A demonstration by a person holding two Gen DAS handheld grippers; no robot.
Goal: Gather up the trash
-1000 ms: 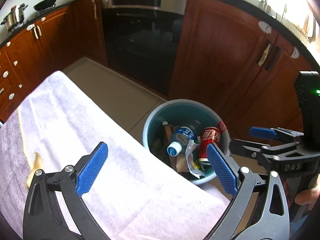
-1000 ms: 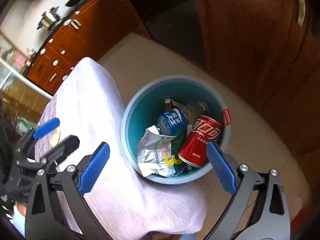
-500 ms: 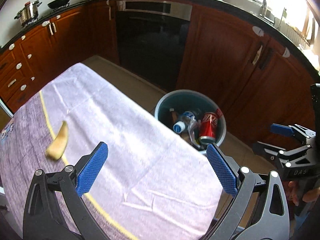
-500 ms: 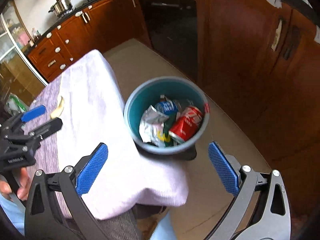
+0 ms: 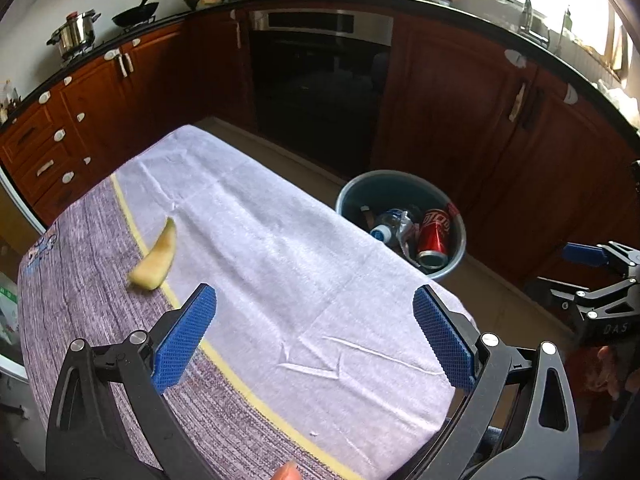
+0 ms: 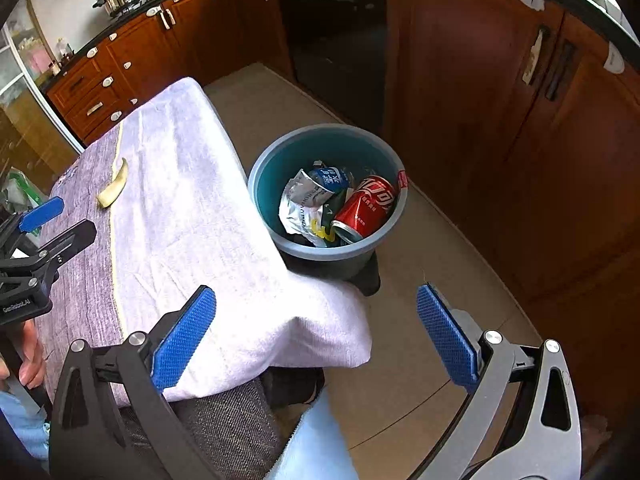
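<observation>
A red can (image 6: 366,208), a plastic bottle (image 6: 330,179) and a crumpled foil wrapper (image 6: 301,204) are held in the round blue bin (image 6: 264,168) on the floor, right of the towel-covered surface (image 5: 280,264). A curved yellow peel (image 5: 157,258) is seen lying at the surface's far left. The fingers of the left gripper (image 5: 314,334) and right gripper (image 6: 316,336) are spread wide, empty.

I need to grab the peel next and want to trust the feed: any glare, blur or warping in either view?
Left wrist view: window blown out at top right, counter edge bowed by the fisheye, peel slightly soft but easy to make out. Right wrist view: evenly lit, bin and can sharp, peel small near the left edge, cabinets curved.
</observation>
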